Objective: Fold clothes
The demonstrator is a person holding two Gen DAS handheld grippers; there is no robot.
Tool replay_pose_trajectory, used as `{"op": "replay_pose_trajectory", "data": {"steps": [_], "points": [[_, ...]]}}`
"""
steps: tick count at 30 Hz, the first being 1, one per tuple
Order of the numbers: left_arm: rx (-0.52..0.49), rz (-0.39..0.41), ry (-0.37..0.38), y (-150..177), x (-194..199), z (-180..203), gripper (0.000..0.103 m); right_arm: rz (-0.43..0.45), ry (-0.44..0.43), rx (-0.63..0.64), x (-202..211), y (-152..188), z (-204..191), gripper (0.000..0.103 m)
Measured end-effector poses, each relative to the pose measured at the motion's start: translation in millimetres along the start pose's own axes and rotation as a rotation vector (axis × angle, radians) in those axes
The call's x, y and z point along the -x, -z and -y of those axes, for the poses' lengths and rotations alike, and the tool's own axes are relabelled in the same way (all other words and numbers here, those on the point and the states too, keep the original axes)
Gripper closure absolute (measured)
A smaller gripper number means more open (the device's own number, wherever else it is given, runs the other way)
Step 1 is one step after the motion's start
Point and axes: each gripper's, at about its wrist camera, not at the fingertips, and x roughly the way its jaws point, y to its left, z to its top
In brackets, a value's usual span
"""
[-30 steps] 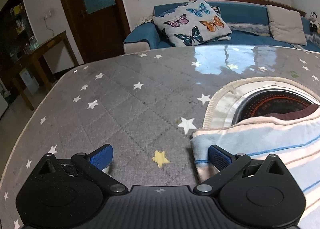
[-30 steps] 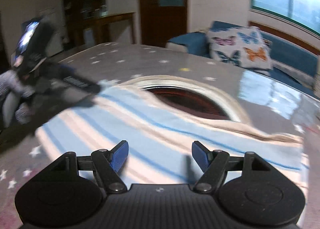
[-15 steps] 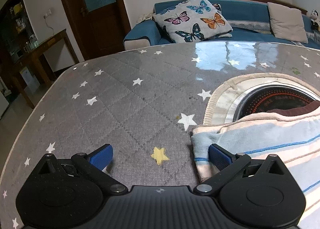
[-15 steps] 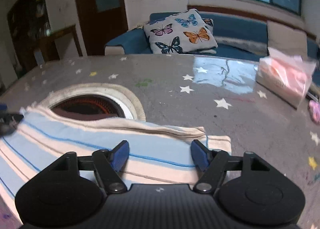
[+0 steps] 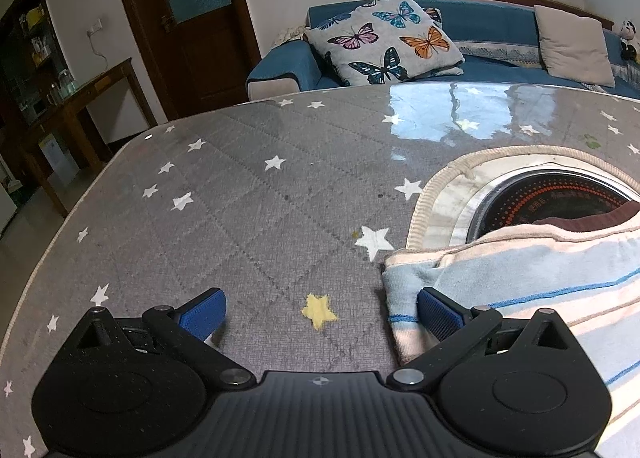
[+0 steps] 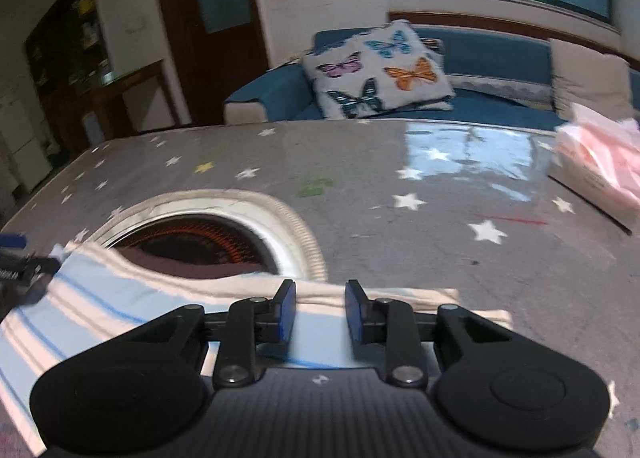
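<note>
A striped cloth (image 5: 532, 290), pale blue and cream with thin blue lines, lies folded on the grey star-patterned table (image 5: 248, 193), partly over a round heater opening (image 5: 560, 201). My left gripper (image 5: 320, 308) is open and empty at the cloth's left end, its right finger (image 5: 438, 312) resting at the cloth's edge. In the right wrist view the cloth (image 6: 120, 298) stretches left. My right gripper (image 6: 320, 308) hovers over its right end with the jaws narrowed and a gap between them; whether cloth is pinched there is unclear.
A cream-rimmed round heater (image 6: 200, 238) is set into the table. A pink tissue pack (image 6: 596, 165) lies at the table's right edge. A blue sofa with a butterfly pillow (image 5: 384, 41) stands behind the table. A wooden side table (image 5: 80, 97) stands at left.
My right gripper swung right along the cloth to its right end and its jaws narrowed from wide open. My left gripper has stayed nearly still at the cloth's left end.
</note>
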Motion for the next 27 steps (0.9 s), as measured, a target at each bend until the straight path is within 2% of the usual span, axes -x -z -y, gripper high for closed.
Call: {"op": "replay_pose_trajectory", "data": {"steps": [7,14,23,27], "points": [[0.005,-0.001,0.0,0.0,0.2,0.5,0.0,-0.003,-0.044,0.038,3.1,2.0,-10.2,0.075],[0.008,-0.001,-0.003,-0.3,-0.1,1.3,0.0,-0.027,0.023,-0.001,13.4,3.5,16.0,0.075],[0.013,0.0,-0.012,0.3,-0.5,2.4,0.0,-0.056,-0.038,0.058,55.2,23.6,23.7,0.076],[0.008,0.002,-0.016,0.7,-0.2,3.1,0.0,-0.071,-0.035,0.099,73.6,46.5,21.5,0.076]]}}
